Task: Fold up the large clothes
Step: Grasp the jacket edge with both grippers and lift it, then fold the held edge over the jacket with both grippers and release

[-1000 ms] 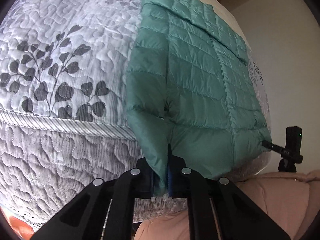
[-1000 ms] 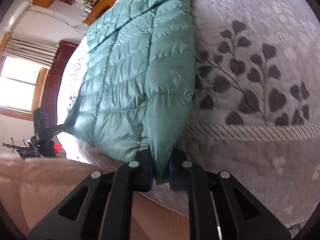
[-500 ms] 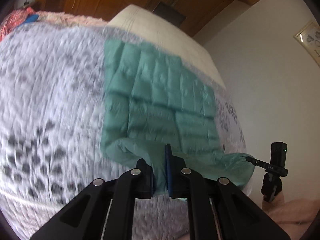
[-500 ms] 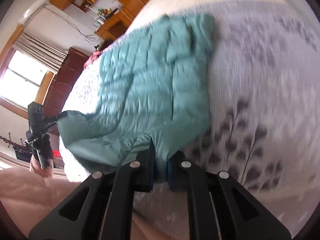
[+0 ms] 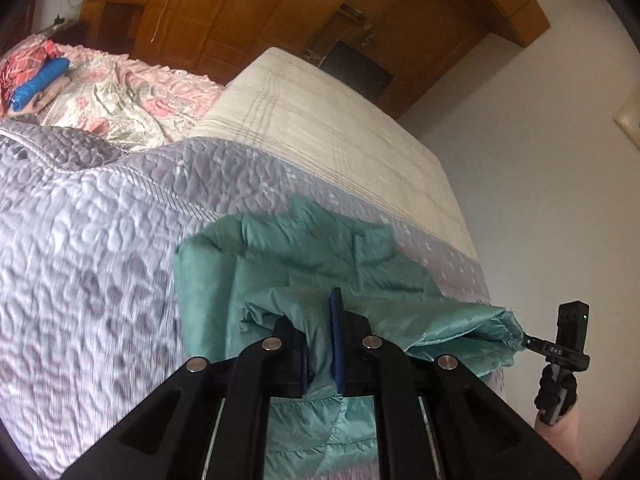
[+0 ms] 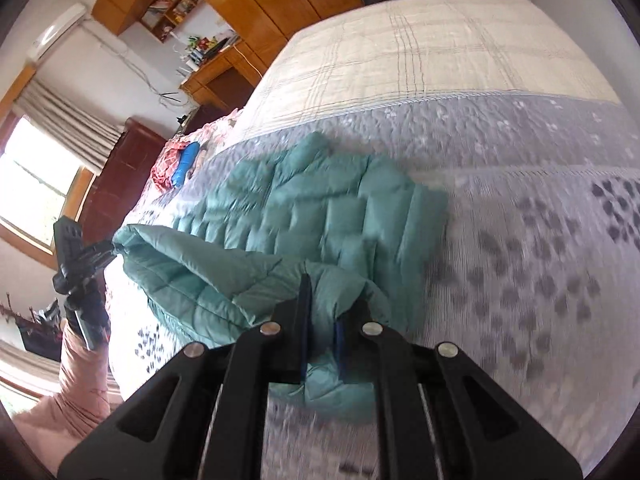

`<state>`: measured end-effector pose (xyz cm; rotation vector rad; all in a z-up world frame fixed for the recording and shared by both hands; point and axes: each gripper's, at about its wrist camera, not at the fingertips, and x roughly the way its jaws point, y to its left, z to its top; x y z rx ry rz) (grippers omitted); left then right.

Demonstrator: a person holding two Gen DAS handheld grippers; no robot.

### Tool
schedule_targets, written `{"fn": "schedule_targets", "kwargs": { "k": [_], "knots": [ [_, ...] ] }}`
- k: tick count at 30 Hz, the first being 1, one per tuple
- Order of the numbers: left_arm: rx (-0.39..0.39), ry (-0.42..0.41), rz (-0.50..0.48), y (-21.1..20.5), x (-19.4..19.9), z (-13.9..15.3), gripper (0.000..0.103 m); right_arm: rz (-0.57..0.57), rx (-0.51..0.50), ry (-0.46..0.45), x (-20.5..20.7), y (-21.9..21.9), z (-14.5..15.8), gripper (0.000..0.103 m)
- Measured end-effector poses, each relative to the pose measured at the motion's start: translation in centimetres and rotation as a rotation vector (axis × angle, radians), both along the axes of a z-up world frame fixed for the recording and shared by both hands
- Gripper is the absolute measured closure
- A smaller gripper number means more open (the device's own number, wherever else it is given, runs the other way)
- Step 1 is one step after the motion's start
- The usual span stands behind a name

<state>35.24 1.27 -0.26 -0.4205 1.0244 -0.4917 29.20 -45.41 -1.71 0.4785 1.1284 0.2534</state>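
Observation:
A teal quilted down jacket (image 5: 304, 264) lies on a grey quilted bedspread (image 5: 88, 240). Its near hem is lifted and doubled over toward the collar end. My left gripper (image 5: 320, 344) is shut on one hem corner. My right gripper (image 6: 322, 332) is shut on the other hem corner of the jacket (image 6: 320, 208). Each gripper shows in the other's view: the right one at the far right of the left wrist view (image 5: 560, 352), the left one at the far left of the right wrist view (image 6: 76, 256). The lifted hem hangs between them above the lower half of the jacket.
A cream checked blanket (image 5: 320, 120) covers the bed's far part. A pink floral quilt (image 5: 120, 92) and folded red and blue clothes (image 5: 36, 76) lie at the far left. Wooden wardrobes (image 5: 260, 12) stand behind. A white wall (image 5: 540, 160) is to the right.
Both grippers have lifted the jacket's hem off the bed's near edge and carried it forward over the jacket toward the collar. The views have tilted up toward the room.

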Motion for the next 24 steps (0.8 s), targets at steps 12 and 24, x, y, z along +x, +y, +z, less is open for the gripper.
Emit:
{"fn": "schedule_targets", "kwargs": {
  "k": [12,24],
  "knots": [
    [0.044,0.129,0.067,-1.4,9.2,-7.1,0.094,-0.027,0.070,0.099,10.5,-1.7,-6.4,0.095],
    [-0.077,0.217,0.047,0.1,11.7,-8.1,0.084,-0.110,0.218,0.115,11.6,-5.2,-8.2,0.058]
  ]
}}
